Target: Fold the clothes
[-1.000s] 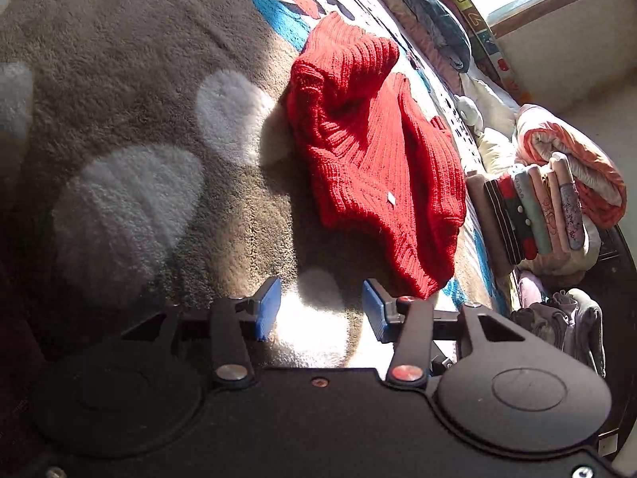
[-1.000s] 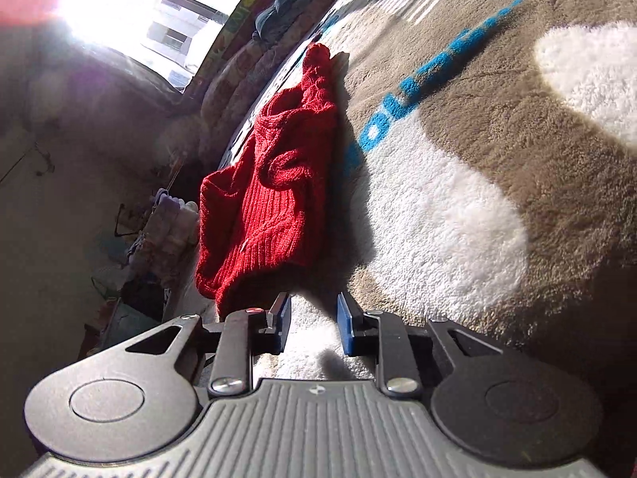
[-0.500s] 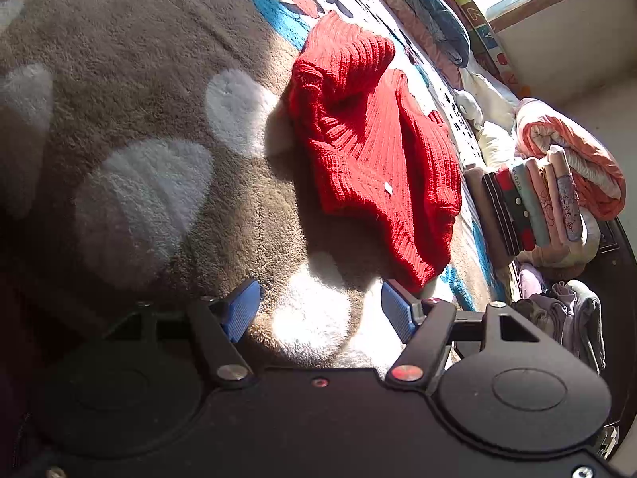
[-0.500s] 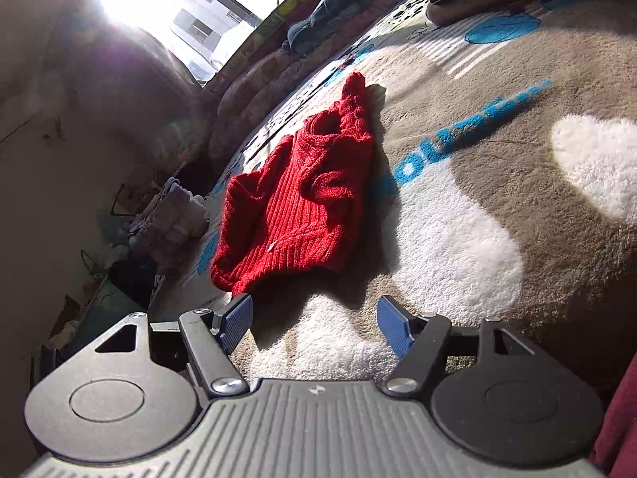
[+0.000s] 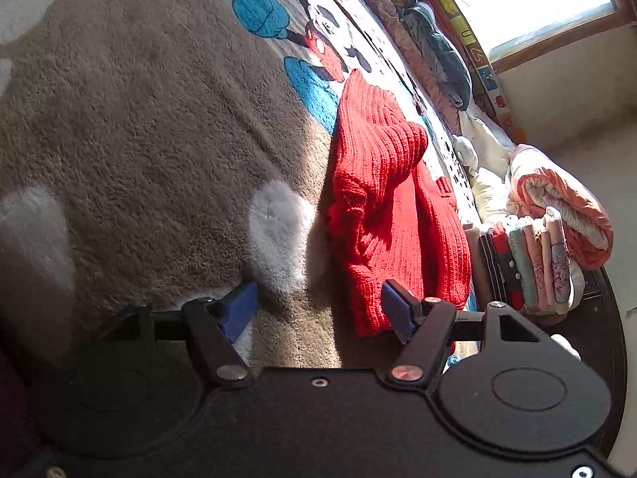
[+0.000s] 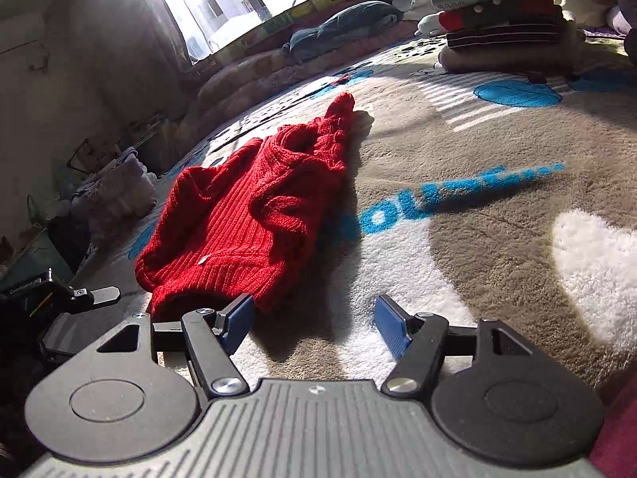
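A red ribbed knit sweater lies partly folded and rumpled on a brown plush blanket with white spots and a cartoon print. My left gripper is open just short of the sweater's near end, its right pad close beside the fabric. In the right wrist view the sweater stretches away ahead and to the left. My right gripper is open and holds nothing, its left pad close to the sweater's ribbed hem.
A stack of folded clothes stands at the blanket's edge, also visible as the stack at the far right. A rolled orange-pink quilt and a blue garment lie beyond. The other gripper's body shows at the left.
Both grippers have opened wider, from narrow gaps to fully spread. Both have come nearer to the sweater's near end, and the right wrist view has levelled out.
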